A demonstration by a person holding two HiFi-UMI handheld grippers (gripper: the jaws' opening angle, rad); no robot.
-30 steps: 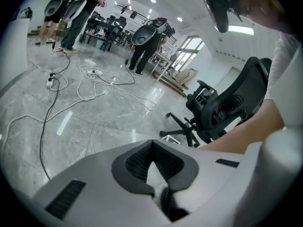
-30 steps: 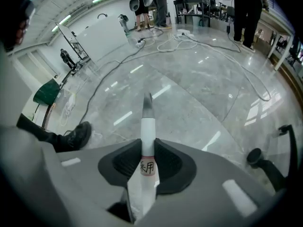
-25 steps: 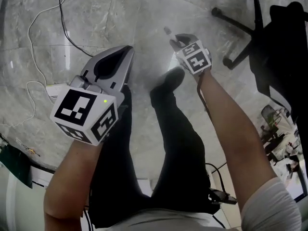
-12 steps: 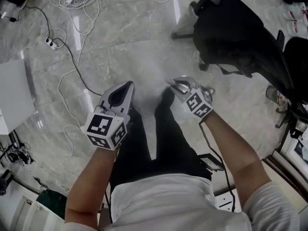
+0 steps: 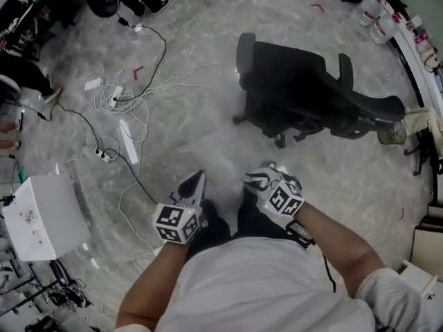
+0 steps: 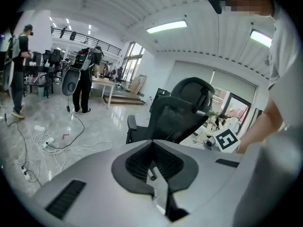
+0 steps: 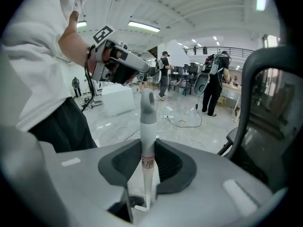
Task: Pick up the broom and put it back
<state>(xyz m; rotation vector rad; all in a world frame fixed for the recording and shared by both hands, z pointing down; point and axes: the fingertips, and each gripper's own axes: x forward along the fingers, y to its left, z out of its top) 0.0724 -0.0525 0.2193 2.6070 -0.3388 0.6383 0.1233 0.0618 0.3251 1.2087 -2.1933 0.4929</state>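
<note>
From the head view, looking steeply down, a person in a white shirt (image 5: pixel 242 282) held a gripper in each hand, close in front of the body and above the floor.

The left gripper (image 5: pixel 199 178) had its jaws drawn together at the tips. Nothing was between them, and its own view showed the dark pads meeting in a point.

The right gripper (image 5: pixel 256 178) was just beside the left one and not touching it. Its jaws were set narrow and clamped on the broom (image 7: pixel 147 122). In the right gripper view, the broom's pale handle stood upright between the two pads, which pressed against its sides. The handle had a grey end and a small label. Only the handle showed, and the brush end was out of sight.

Below and beyond the grippers lay a pale marble floor (image 5: pixel 201 126). A black office chair (image 5: pixel 304 92) stood on it ahead and to the right. White cables (image 5: pixel 149 81) looped across the left side of the floor and ran to a power strip (image 5: pixel 104 154). A white box (image 5: pixel 41 213) sat near the floor's left edge.

Farthest off, the left gripper view showed two people (image 6: pixel 85 79) standing by desks at the far side of the room.
</note>
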